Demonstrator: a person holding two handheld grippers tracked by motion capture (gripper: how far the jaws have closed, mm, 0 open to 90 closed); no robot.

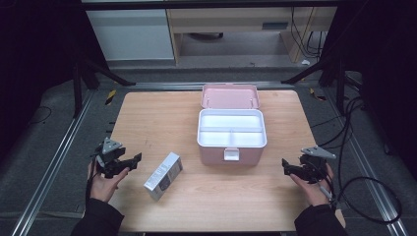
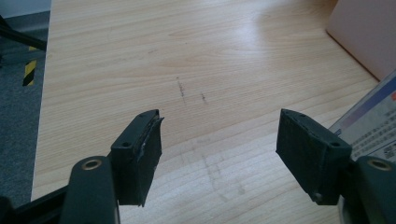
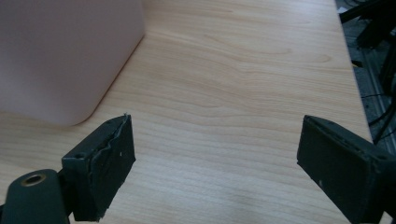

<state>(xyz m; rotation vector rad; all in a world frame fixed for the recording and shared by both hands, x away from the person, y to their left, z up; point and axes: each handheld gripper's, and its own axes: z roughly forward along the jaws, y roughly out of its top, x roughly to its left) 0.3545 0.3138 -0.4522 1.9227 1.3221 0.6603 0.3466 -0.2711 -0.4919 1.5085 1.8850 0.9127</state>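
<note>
Pale wood-grain worktop (image 1: 147, 118), rounded corners. Left gripper (image 1: 129, 162) low at near left, fingers (image 2: 140, 156) spread, nothing between them; flat black pads, one edge frayed. Just right of it lies a small rectangular carton (image 1: 163, 176), white-grey, glossy print, flat on the worktop at near left of centre, untouched. Right gripper (image 1: 286, 167) at near right, fingers (image 3: 105, 165) spread, empty. Pink plastic box (image 1: 231, 132) at centre, smooth, rounded, lid open at the far side, white divided tray inside.
</note>
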